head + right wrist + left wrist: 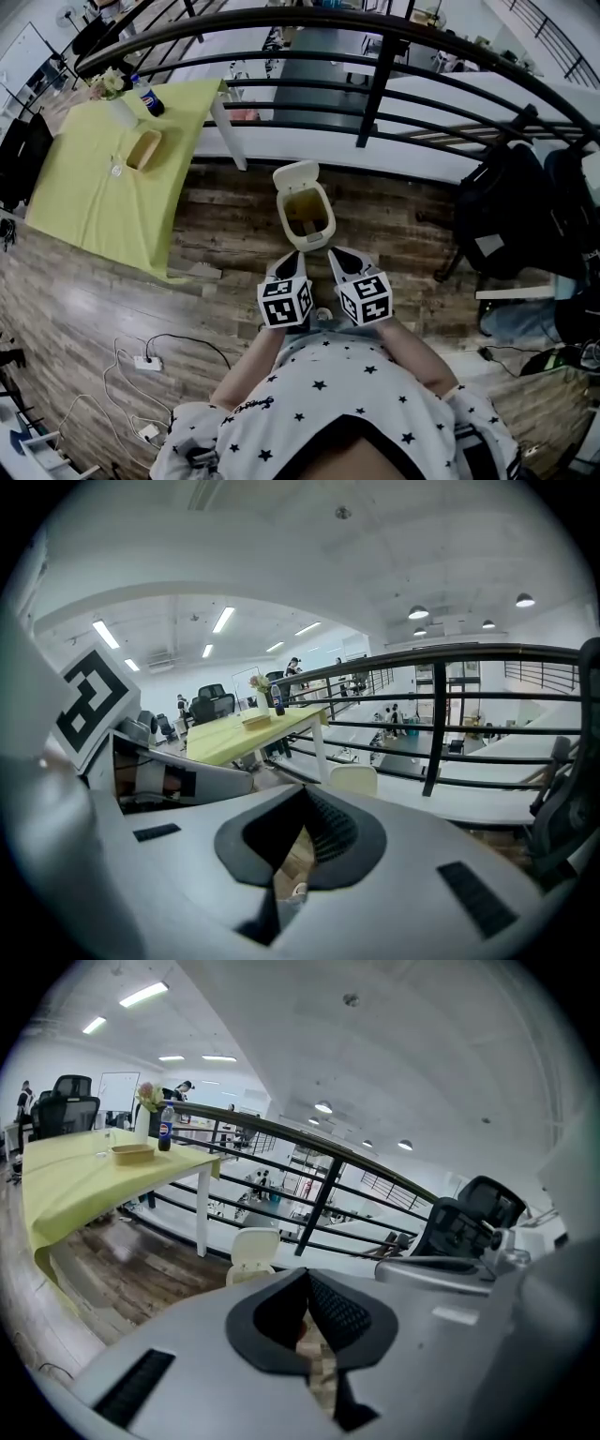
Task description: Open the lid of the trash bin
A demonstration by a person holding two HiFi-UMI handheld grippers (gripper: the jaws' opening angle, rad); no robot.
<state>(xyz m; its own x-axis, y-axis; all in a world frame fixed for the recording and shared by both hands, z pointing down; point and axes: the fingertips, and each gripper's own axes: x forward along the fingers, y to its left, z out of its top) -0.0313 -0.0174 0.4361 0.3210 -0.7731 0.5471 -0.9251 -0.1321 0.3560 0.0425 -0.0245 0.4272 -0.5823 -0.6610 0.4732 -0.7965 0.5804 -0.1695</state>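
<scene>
A small cream trash bin (307,216) stands on the wooden floor just ahead of me, beside the railing. Its lid (296,174) is tipped up and back, and the brownish inside shows. My left gripper (292,256) and right gripper (337,254) hover side by side just short of the bin's near rim, both shut and holding nothing. In the left gripper view the raised lid (254,1247) shows above the shut left gripper (307,1277). The right gripper view has the lid (353,780) just beyond the shut right gripper (304,793).
A black metal railing (375,84) runs behind the bin. A table with a yellow cloth (112,178) stands to the left, bearing a bottle (148,97) and a wooden tray (142,150). Black bags and a chair (511,211) crowd the right. Cables and a power strip (145,362) lie at lower left.
</scene>
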